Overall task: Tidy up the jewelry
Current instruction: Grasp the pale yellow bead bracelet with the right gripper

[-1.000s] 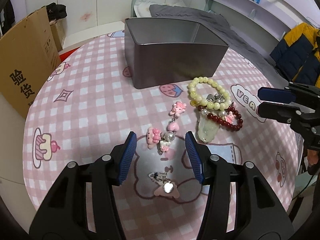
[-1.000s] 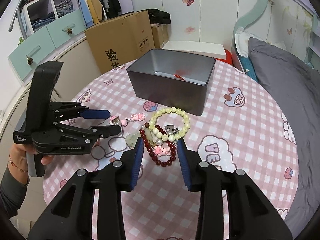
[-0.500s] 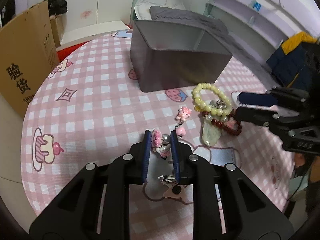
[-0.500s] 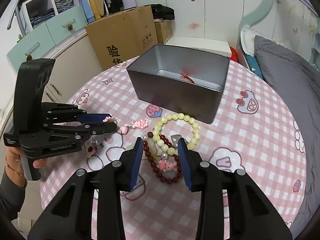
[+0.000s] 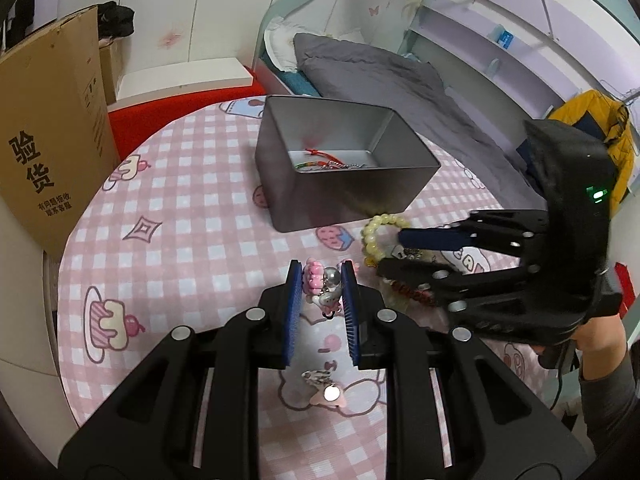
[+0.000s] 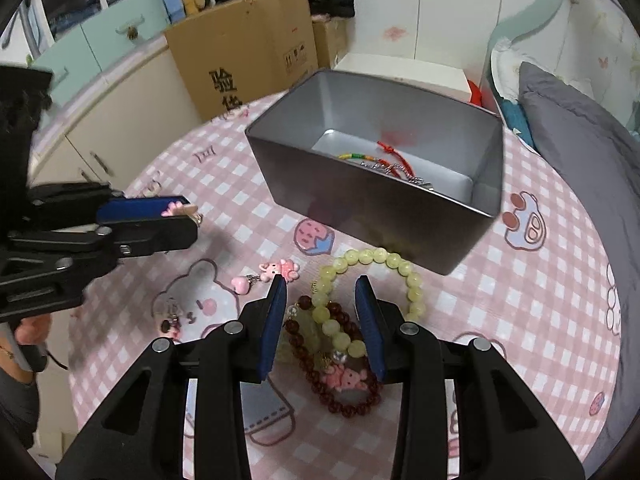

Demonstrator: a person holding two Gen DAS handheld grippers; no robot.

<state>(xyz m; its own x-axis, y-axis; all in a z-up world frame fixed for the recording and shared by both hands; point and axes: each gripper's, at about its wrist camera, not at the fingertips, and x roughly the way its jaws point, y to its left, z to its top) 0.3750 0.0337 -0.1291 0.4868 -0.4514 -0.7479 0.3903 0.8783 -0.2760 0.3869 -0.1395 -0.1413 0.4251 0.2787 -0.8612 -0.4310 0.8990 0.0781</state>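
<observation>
My left gripper is shut on a cluster of pink and silver charms and holds it just above the pink checked tablecloth. The right wrist view shows the left gripper at the left with a pink bit at its tips. More pink charms lie on the cloth. My right gripper stands open over a yellow bead bracelet and a dark red bead bracelet; both lie between its fingers. The grey tin box behind holds a red cord and thin chains.
A heart charm lies on the cloth under the left gripper. A cardboard box stands beyond the table's left edge and a grey bed behind the tin. A person's hand grips the right tool.
The left gripper's jaws closed on the charm cluster and raised it off the cloth. The right gripper came in over the two bead bracelets, still open.
</observation>
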